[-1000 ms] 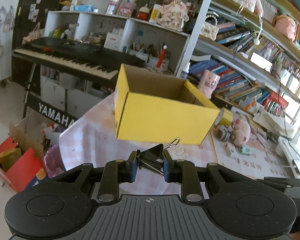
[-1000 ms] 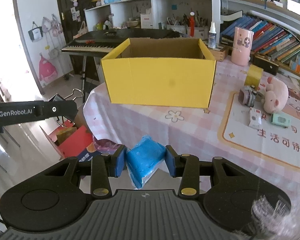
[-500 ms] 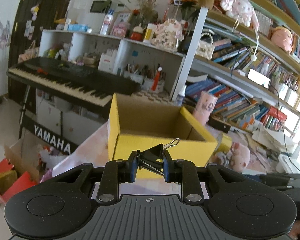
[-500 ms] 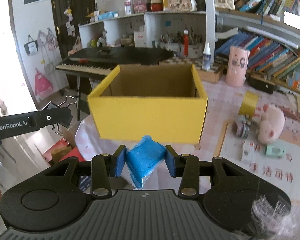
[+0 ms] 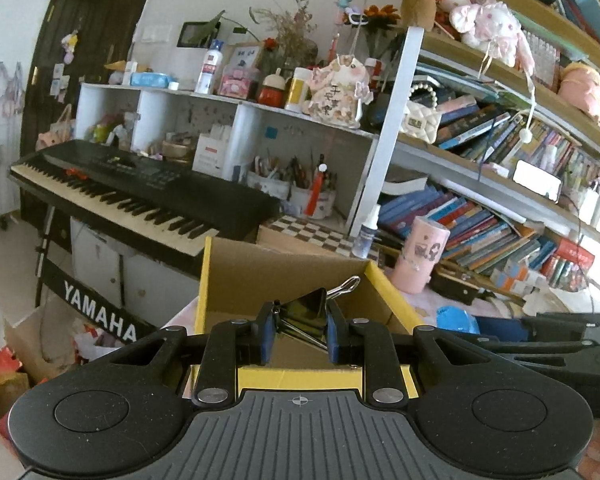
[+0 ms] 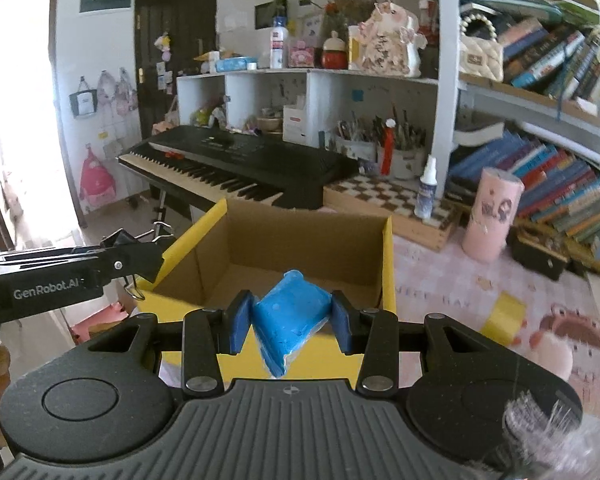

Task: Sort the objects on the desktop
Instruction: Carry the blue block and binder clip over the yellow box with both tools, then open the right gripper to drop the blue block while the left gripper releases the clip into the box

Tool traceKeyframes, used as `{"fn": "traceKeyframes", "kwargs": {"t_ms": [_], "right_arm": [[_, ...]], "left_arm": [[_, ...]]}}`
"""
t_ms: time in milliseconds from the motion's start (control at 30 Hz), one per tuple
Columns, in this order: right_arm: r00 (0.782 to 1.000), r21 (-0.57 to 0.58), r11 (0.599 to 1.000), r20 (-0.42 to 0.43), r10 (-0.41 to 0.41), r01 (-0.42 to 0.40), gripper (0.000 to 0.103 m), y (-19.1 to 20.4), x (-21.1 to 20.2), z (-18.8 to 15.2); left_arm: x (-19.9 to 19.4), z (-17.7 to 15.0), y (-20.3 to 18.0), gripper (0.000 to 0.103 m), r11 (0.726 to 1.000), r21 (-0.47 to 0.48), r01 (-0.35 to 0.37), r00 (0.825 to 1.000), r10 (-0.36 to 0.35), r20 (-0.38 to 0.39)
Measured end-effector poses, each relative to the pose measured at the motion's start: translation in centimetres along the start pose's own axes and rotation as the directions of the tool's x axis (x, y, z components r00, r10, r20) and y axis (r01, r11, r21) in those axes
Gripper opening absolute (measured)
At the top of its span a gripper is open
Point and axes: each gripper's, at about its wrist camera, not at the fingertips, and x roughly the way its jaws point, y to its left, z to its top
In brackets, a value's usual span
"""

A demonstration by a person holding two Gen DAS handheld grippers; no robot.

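**Above the yellow box: both grippers loaded**

Over the open yellow cardboard box (image 6: 300,240), the left gripper (image 5: 298,334) pinches a black binder clip (image 5: 306,312) between its blue pads. The right gripper (image 6: 288,322) clamps a blue plastic-wrapped packet (image 6: 290,312), tilted, above the box's near wall. The box stands on a pink checked tablecloth (image 6: 480,280), near a pink cylindrical tin (image 6: 492,216).
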Motion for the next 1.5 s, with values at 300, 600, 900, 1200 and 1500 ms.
{"fn": "traceKeyframes", "kwargs": {"t_ms": [300,600,900,1200,1500], "right_arm": [[0.999,-0.102,0.994,-0.004,0.046,-0.047,0.038,-2.7,3.8,1.7],[0.989,-0.228,0.965,-0.097,0.107,-0.127,0.038,-5.2,8.2,2.7],[0.96,-0.304,0.925,-0.228,0.163,-0.229,0.038,-5.6,11.9,1.7],[0.92,-0.358,0.876,-0.336,0.202,-0.323,0.038,-6.0,14.9,2.2],[0.883,-0.446,0.8,-0.422,0.207,-0.401,0.038,-5.2,17.4,2.0]], "left_arm": [[3.9,0.9,-1.2,0.024,0.997,-0.019,-0.069,0.997,0.068,-0.025],[7.8,0.0,-2.4,0.024,0.99,-0.023,-0.138,0.986,0.135,-0.093],[10.7,-1.0,-3.5,0.024,0.986,0.009,-0.169,0.971,0.168,-0.168],[12.7,-1.4,-4.2,0.024,0.979,0.049,-0.2,0.954,0.206,-0.218],[14.2,-2.2,-4.8,0.024,0.975,0.089,-0.203,0.935,0.22,-0.279]]}}
